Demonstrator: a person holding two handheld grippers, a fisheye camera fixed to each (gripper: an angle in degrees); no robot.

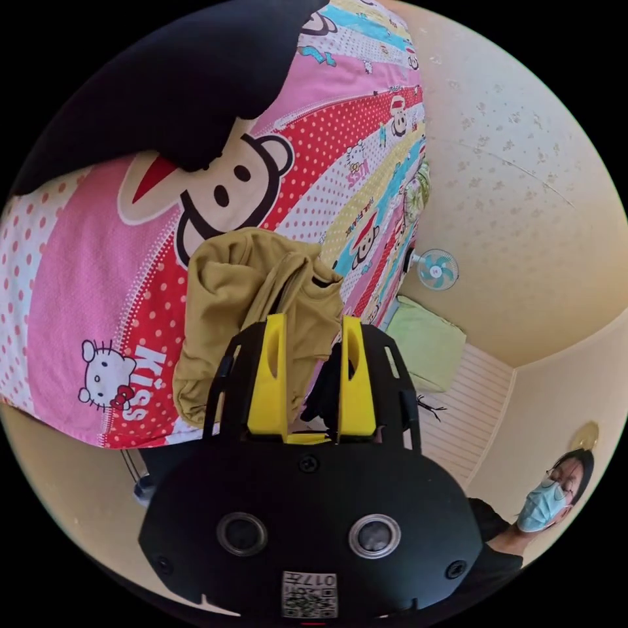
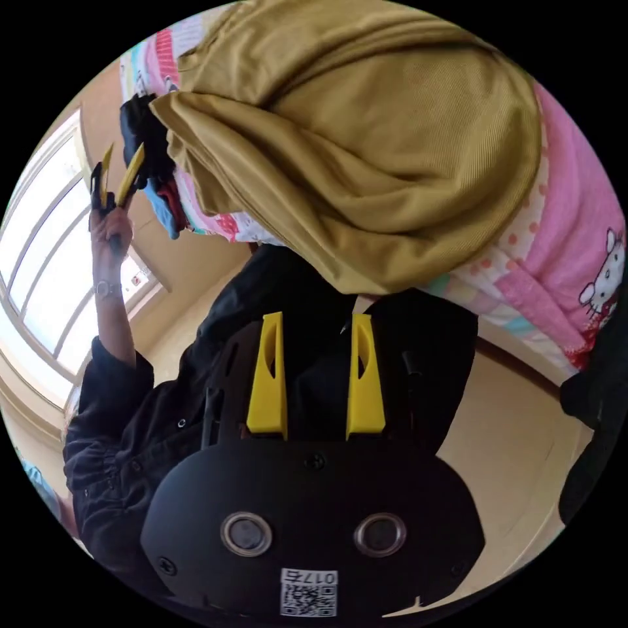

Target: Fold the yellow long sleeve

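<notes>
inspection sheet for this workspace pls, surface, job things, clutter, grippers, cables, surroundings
surface: cartoon-print bedsheet, pink and red, on a bed.
job's things: yellow long sleeve bunched in a heap on the sheet, not folded.
clutter: black cloth on the sheet; green pillow beyond.
grippers: left gripper open, jaws apart over the heap; right gripper open, holding nothing.
cables: nothing seen.
surroundings: fan, window, person in dark clothes.

The bunched yellow long sleeve [image 2: 366, 150] crowds the right claw [image 2: 316, 320], open room beside it.
</notes>
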